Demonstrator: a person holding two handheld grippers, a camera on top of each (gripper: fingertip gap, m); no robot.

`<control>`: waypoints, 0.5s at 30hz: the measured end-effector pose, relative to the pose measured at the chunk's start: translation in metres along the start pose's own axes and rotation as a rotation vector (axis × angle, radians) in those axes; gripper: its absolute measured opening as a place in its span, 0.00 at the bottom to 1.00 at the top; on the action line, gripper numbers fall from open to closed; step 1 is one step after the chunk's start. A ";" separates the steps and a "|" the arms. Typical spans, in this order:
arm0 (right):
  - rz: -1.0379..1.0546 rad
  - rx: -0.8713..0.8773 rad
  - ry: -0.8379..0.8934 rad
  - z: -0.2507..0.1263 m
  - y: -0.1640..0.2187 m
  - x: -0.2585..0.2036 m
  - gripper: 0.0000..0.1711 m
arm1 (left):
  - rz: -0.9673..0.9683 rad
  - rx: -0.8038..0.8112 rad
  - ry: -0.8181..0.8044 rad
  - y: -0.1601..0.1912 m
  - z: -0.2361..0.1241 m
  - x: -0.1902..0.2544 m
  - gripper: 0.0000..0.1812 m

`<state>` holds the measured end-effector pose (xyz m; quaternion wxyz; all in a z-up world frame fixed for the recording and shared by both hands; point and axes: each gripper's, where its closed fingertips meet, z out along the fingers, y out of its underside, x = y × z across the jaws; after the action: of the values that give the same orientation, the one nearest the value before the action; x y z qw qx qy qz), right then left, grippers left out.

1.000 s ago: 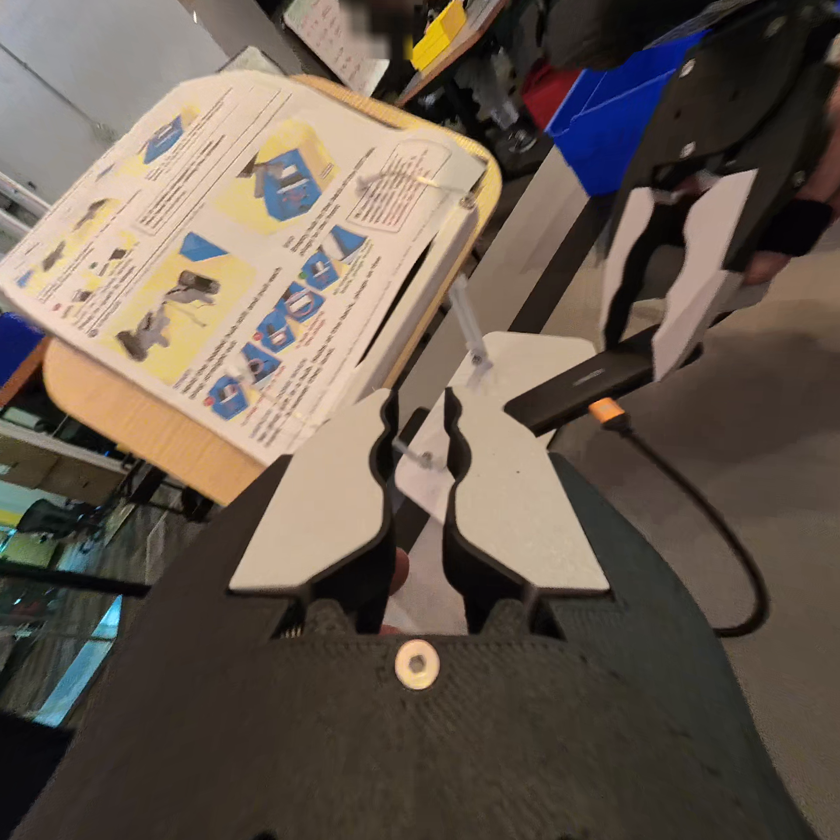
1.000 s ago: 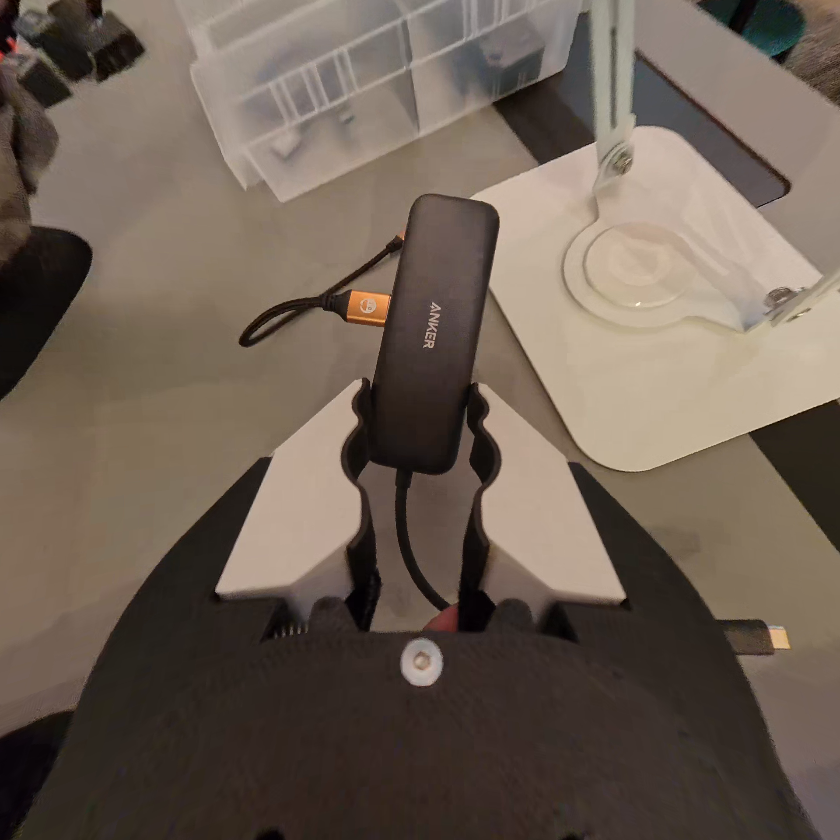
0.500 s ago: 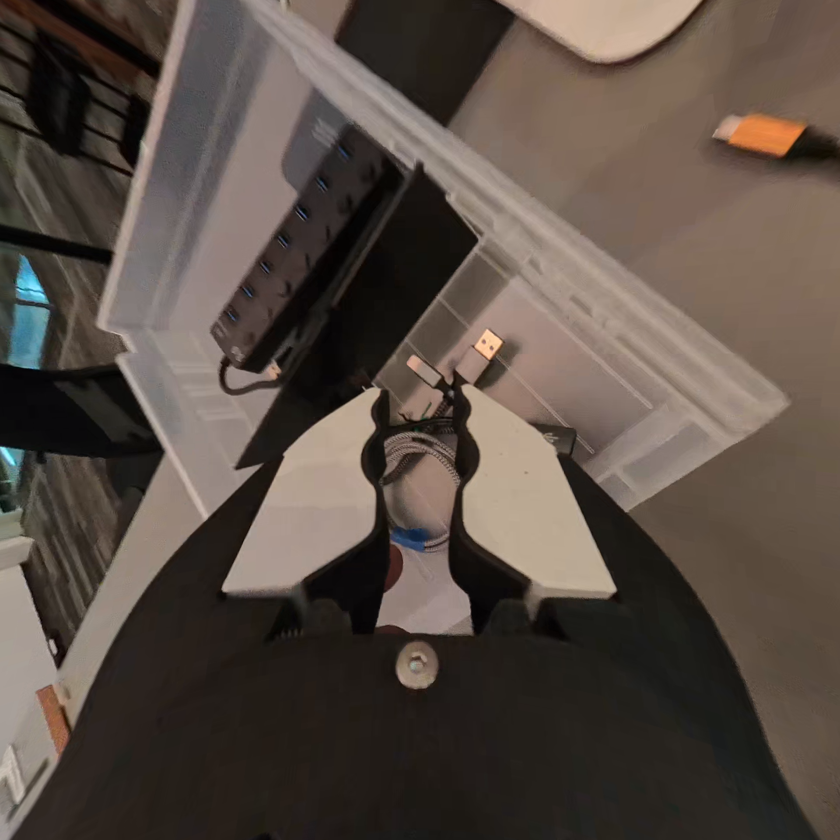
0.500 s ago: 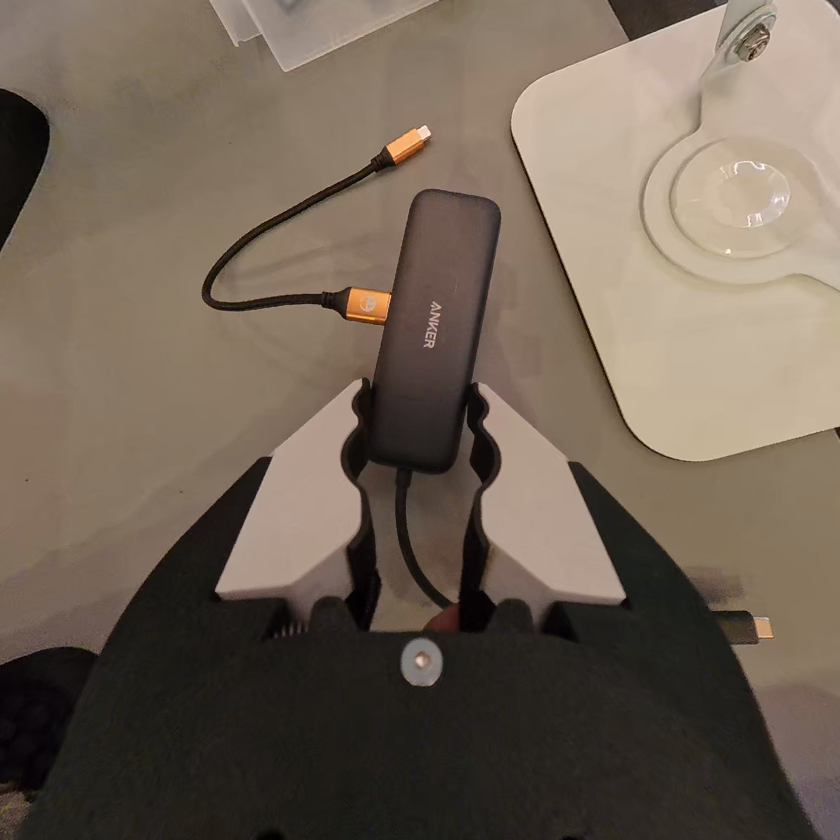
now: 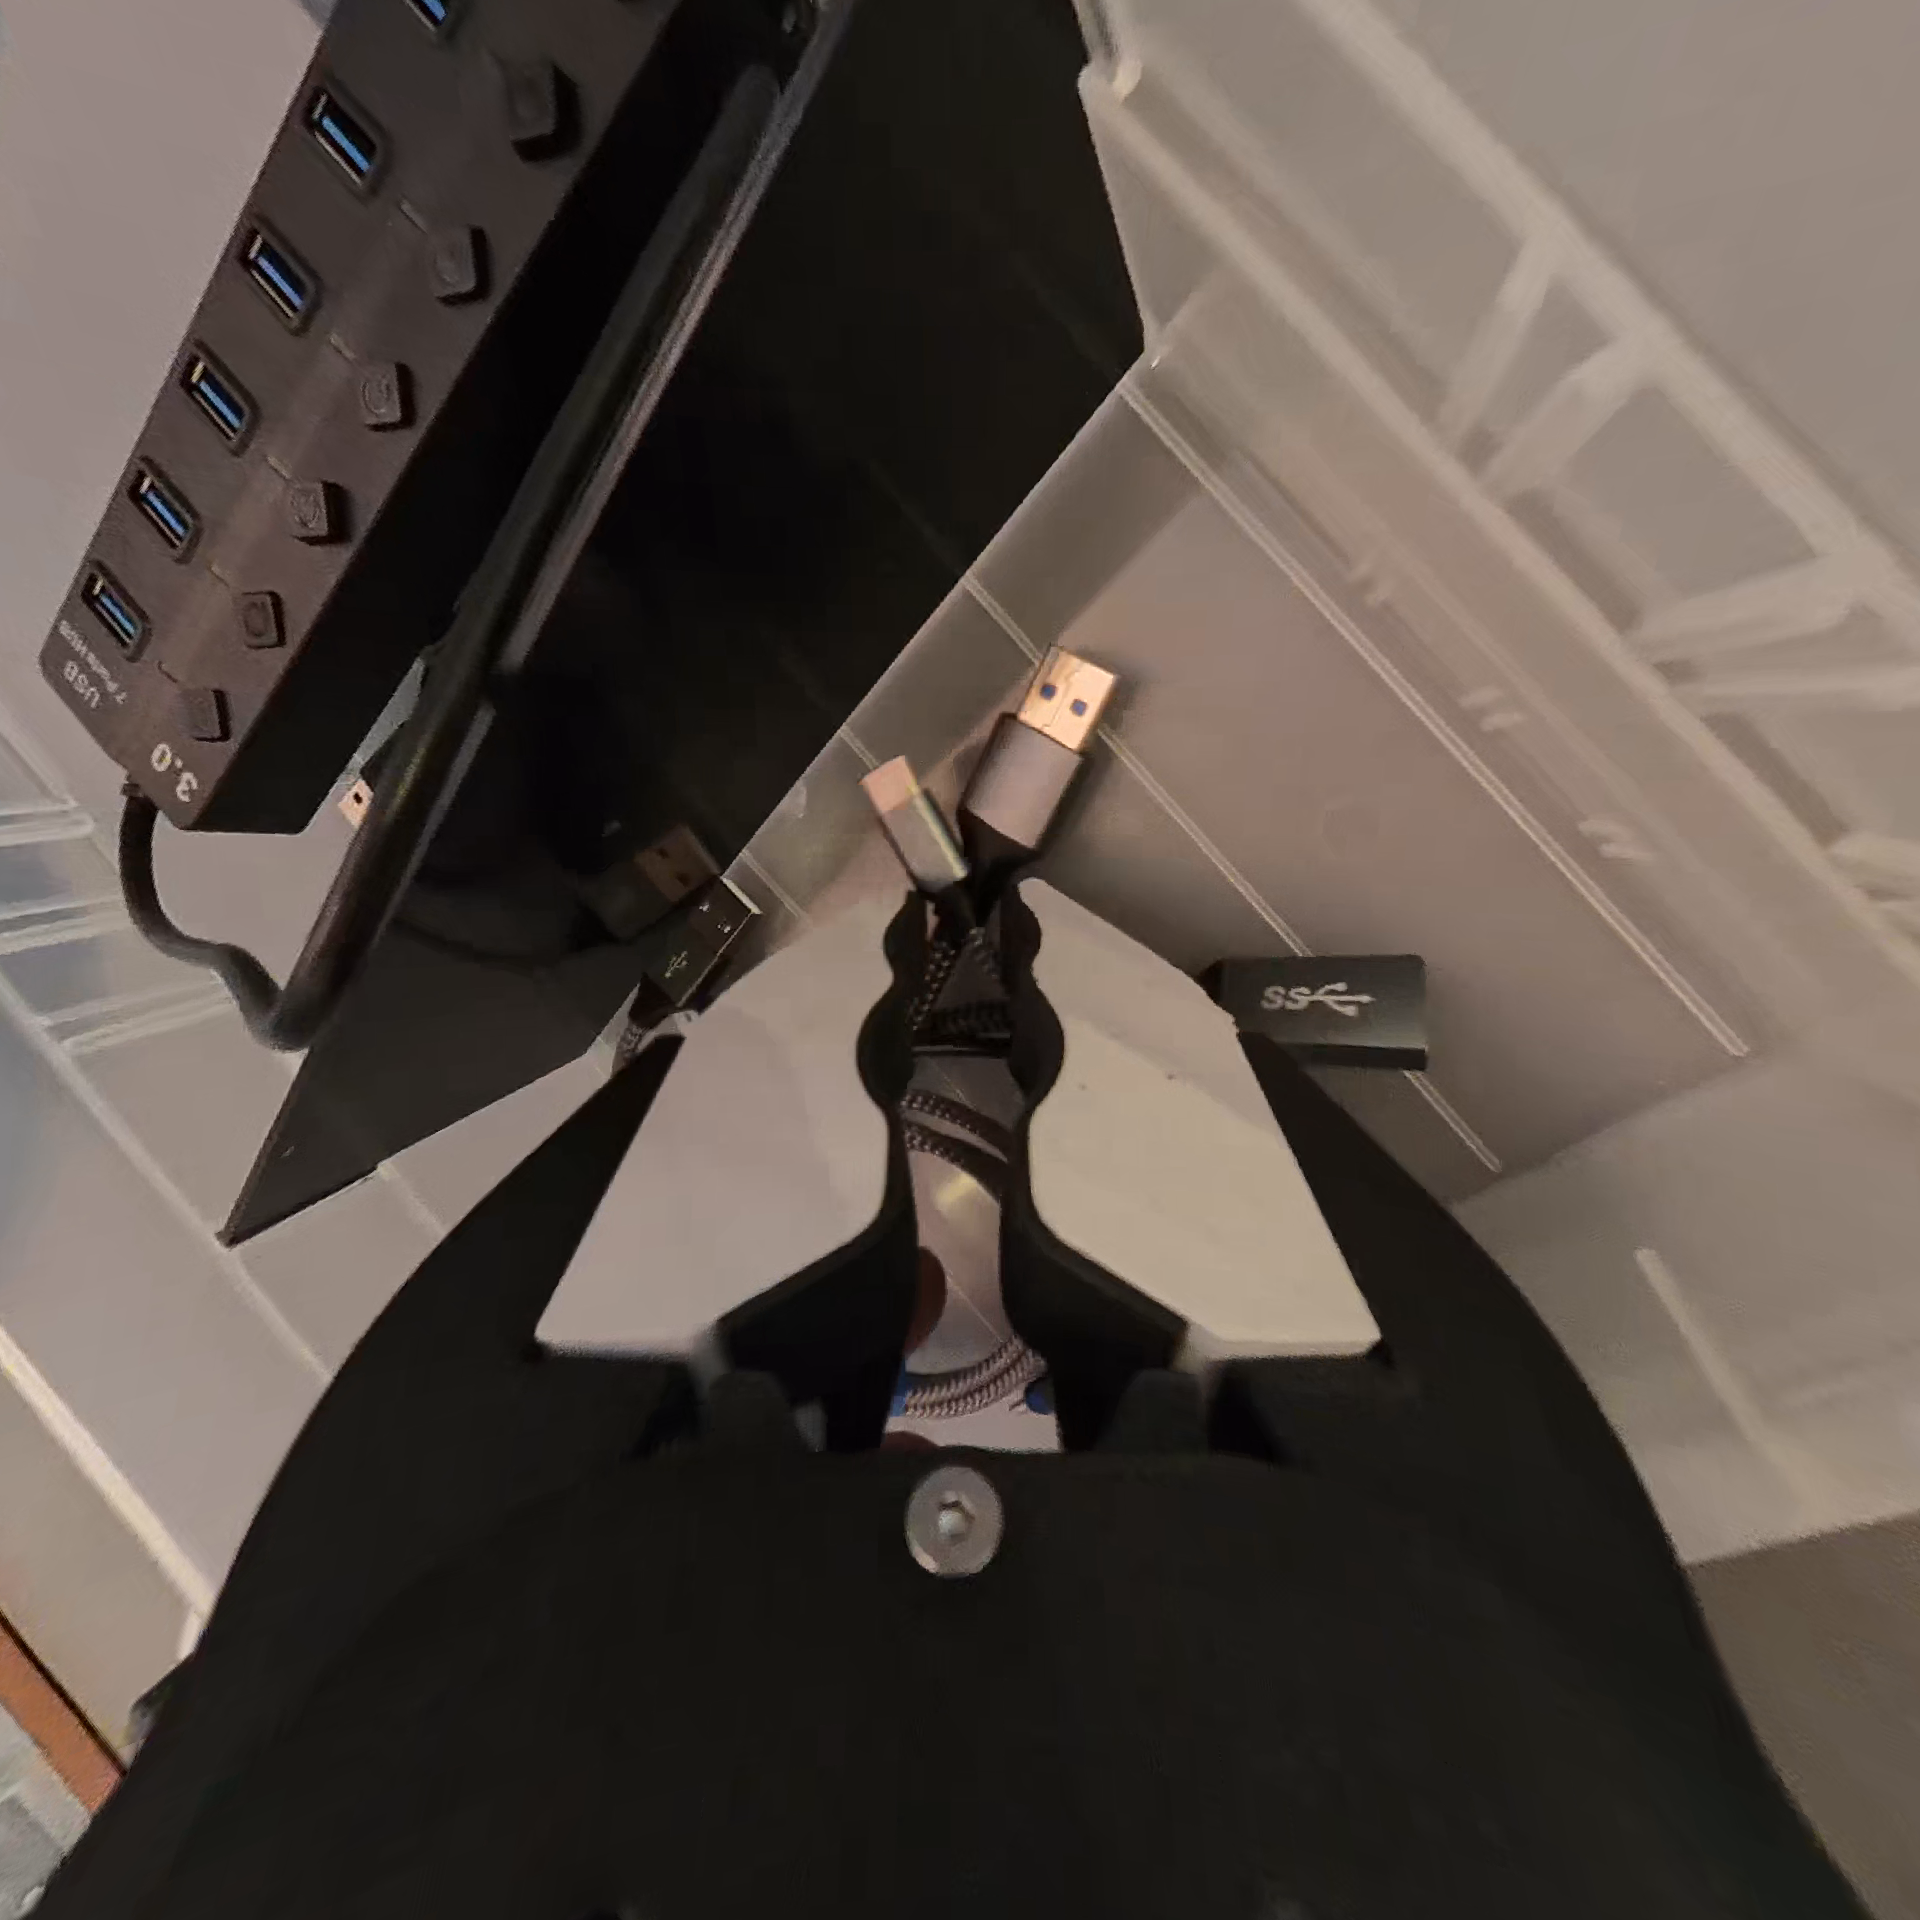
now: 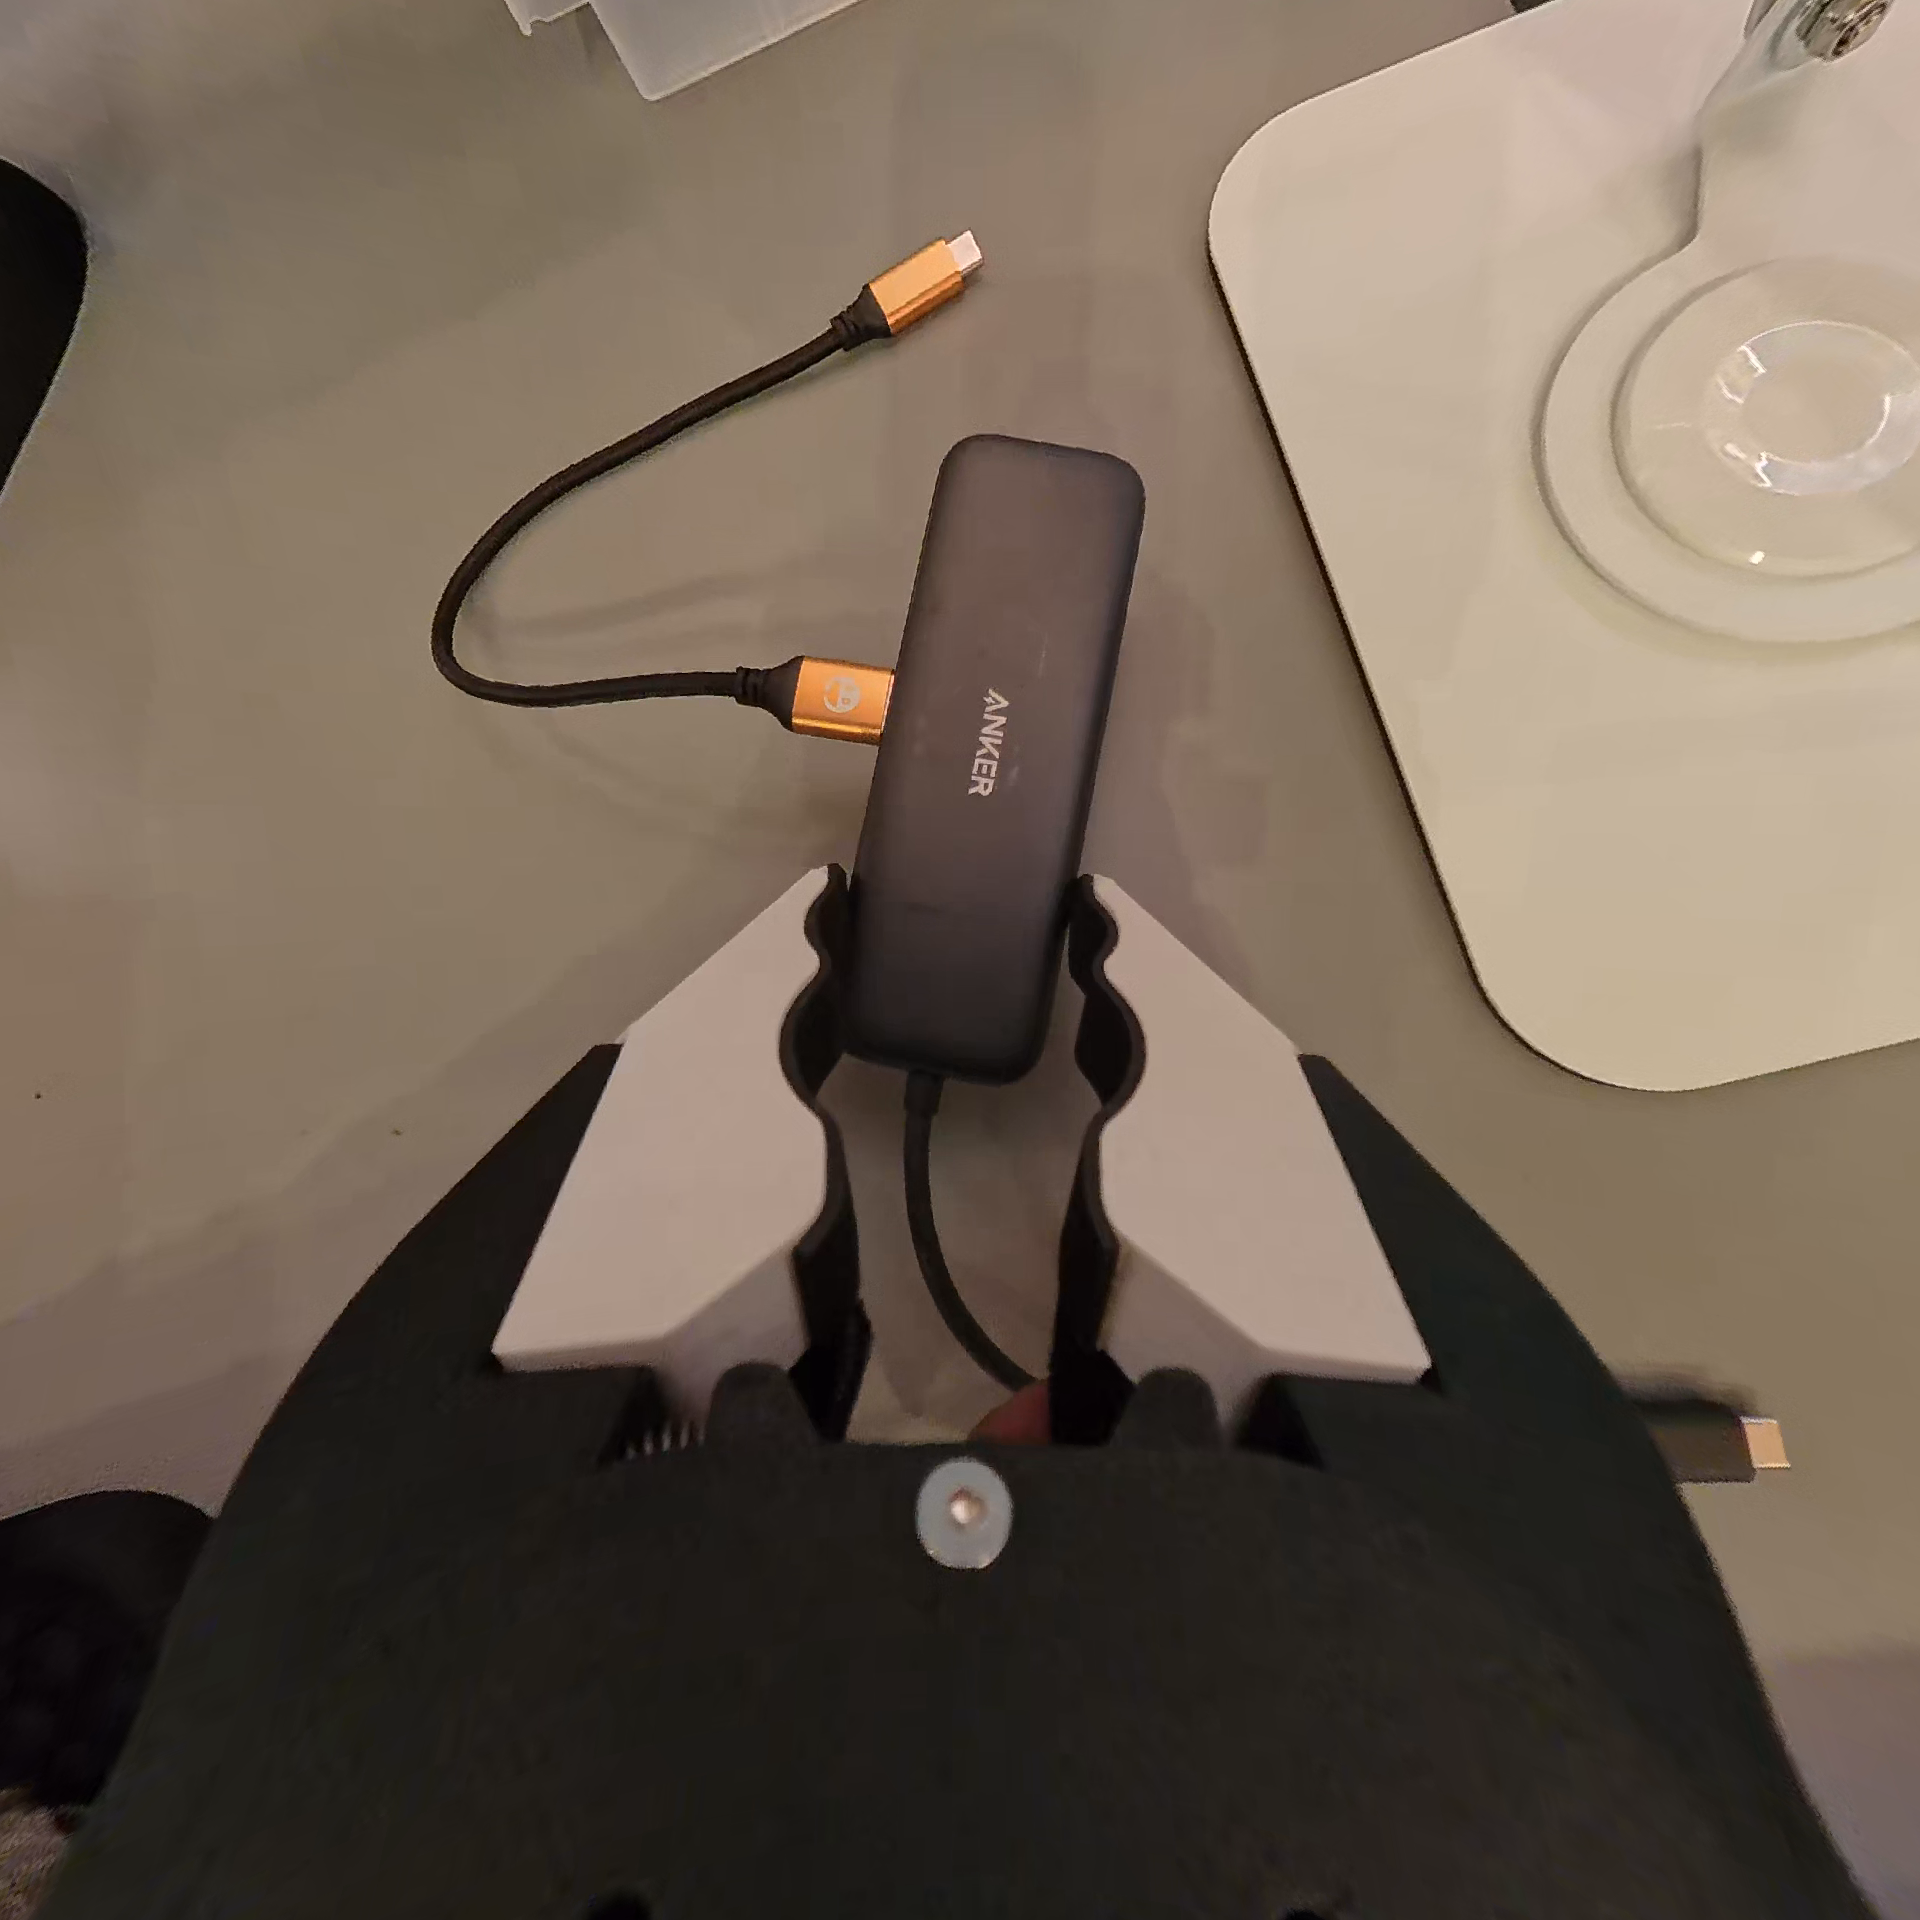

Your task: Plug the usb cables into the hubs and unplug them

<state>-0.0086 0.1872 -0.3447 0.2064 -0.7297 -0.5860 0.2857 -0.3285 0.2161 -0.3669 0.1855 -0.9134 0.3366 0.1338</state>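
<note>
My left gripper (image 5: 961, 920) is inside a clear plastic organiser box (image 5: 1558, 436). Its jaws are pinched on a grey braided cable (image 5: 956, 997), just behind the cable's USB-A plug (image 5: 1049, 748) and its smaller plug (image 5: 904, 810). A black multi-port hub (image 5: 291, 416) lies in the compartment to the upper left. My right gripper (image 6: 956, 904) is shut on the near end of a slim dark grey hub (image 6: 1008, 707) above the grey table. A black cable with orange plugs (image 6: 582, 665) is plugged into the hub's left side, and its free end (image 6: 920, 291) rests on the table.
A black USB-A plug (image 5: 696, 940) and a black adapter (image 5: 1325, 1008) lie beside my left fingers. The slim hub's own lead (image 6: 935, 1195) runs back between my right fingers, with its plug (image 6: 1714, 1444) at the right. A white stand base (image 6: 1558, 779) sits on the right. The tips of one gripper are about 30 cm away from the tips of the other.
My left gripper swung from the instruction sheet down into the clear box and closed in on the grey braided cable. My right gripper kept hold of the slim hub and drew back from the box.
</note>
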 end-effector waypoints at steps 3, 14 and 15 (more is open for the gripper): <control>0.002 -0.004 0.001 0.001 0.001 0.001 0.24 | 0.010 0.004 -0.020 0.001 -0.001 -0.001 0.06; -0.012 -0.072 -0.003 0.007 0.012 -0.002 0.24 | -0.044 0.145 -0.045 0.003 -0.040 -0.013 0.05; -0.014 -0.080 -0.003 0.008 0.013 -0.002 0.24 | -0.045 0.155 -0.041 0.003 -0.042 -0.013 0.05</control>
<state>-0.0040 0.1820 -0.3587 0.1782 -0.7326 -0.6025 0.2619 -0.3349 0.2028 -0.3254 0.2656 -0.9007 0.3216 0.1219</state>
